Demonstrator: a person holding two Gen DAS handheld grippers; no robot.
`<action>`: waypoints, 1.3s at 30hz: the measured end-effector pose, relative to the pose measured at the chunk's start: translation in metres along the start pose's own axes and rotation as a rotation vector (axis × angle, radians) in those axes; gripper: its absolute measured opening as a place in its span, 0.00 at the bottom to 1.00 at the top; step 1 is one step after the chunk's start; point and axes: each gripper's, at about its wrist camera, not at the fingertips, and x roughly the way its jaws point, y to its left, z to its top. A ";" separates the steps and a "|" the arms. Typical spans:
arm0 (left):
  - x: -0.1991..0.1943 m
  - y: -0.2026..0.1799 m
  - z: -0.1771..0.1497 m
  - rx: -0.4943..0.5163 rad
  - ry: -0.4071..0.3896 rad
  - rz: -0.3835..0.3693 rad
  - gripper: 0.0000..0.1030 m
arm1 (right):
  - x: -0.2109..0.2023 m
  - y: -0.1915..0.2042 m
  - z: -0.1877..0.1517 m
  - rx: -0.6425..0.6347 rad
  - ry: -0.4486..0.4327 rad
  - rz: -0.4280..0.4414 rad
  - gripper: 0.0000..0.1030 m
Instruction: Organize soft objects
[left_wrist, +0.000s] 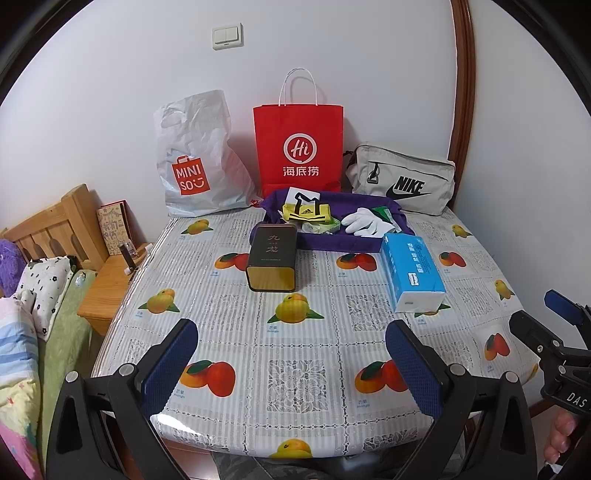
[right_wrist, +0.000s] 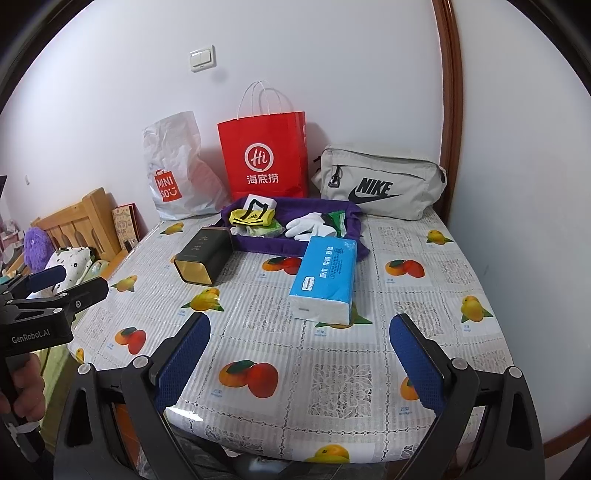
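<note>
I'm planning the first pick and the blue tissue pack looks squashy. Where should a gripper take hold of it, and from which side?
Grip the tissue pack across its narrow width, near the white end facing the grippers, coming from above with the right gripper, which is probably closer. It lies flat and lengthwise on the table, long sides exposed, its far end close against the purple tray.

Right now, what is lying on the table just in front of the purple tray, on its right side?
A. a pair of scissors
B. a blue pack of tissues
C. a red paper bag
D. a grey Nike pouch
B: the blue pack of tissues lies on the fruit-print tablecloth in front of the purple tray's right end; the red bag and Nike pouch stand behind it.
</note>
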 end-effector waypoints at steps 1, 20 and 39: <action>0.000 0.000 0.000 0.000 -0.001 0.000 1.00 | 0.000 0.000 0.000 0.001 0.000 -0.001 0.94; 0.000 0.000 -0.002 0.002 -0.005 -0.004 1.00 | -0.002 0.002 0.001 -0.003 -0.007 -0.001 0.94; 0.000 0.003 0.000 0.002 -0.006 -0.005 1.00 | -0.003 0.003 0.002 -0.007 -0.010 -0.002 0.94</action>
